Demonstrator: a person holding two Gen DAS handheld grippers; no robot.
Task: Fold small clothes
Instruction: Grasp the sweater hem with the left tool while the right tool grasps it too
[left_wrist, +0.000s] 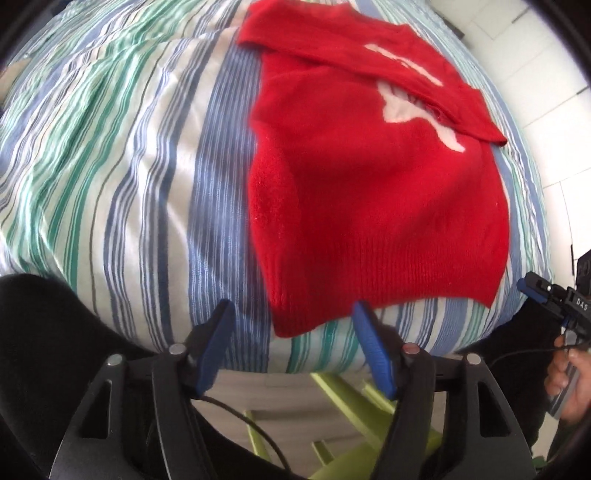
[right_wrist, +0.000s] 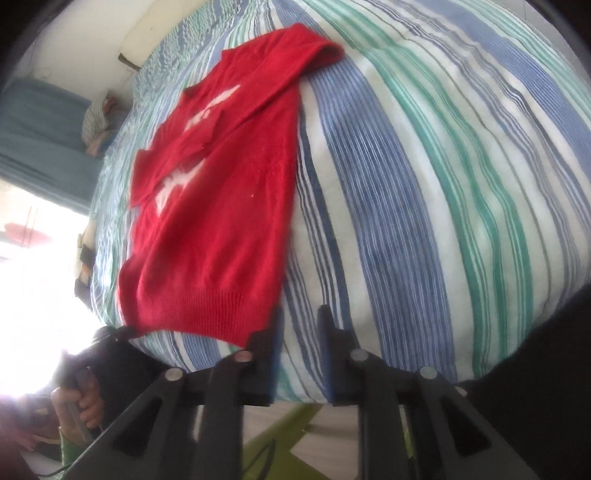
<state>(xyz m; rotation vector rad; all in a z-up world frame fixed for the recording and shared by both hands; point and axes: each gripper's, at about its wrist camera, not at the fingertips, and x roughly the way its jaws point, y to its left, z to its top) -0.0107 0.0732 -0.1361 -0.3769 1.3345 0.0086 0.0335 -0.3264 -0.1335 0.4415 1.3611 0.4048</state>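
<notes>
A small red knit sweater (left_wrist: 376, 192) with a white motif lies flat on the striped bed cover (left_wrist: 122, 177), both sleeves folded in across its front and the ribbed hem toward me. My left gripper (left_wrist: 293, 314) is open and empty, its blue fingers on either side of the hem's near left corner. In the right wrist view the sweater (right_wrist: 218, 206) lies to the left; my right gripper (right_wrist: 299, 321) is open a little and empty, just off the hem's right corner. The right gripper also shows at the edge of the left wrist view (left_wrist: 532, 286).
The striped cover (right_wrist: 424, 184) spreads wide on the side away from the sweater. A green frame (left_wrist: 343, 398) and floor show below the bed's near edge. A blue-covered surface with bundled cloth (right_wrist: 99, 118) stands beyond the bed's left side.
</notes>
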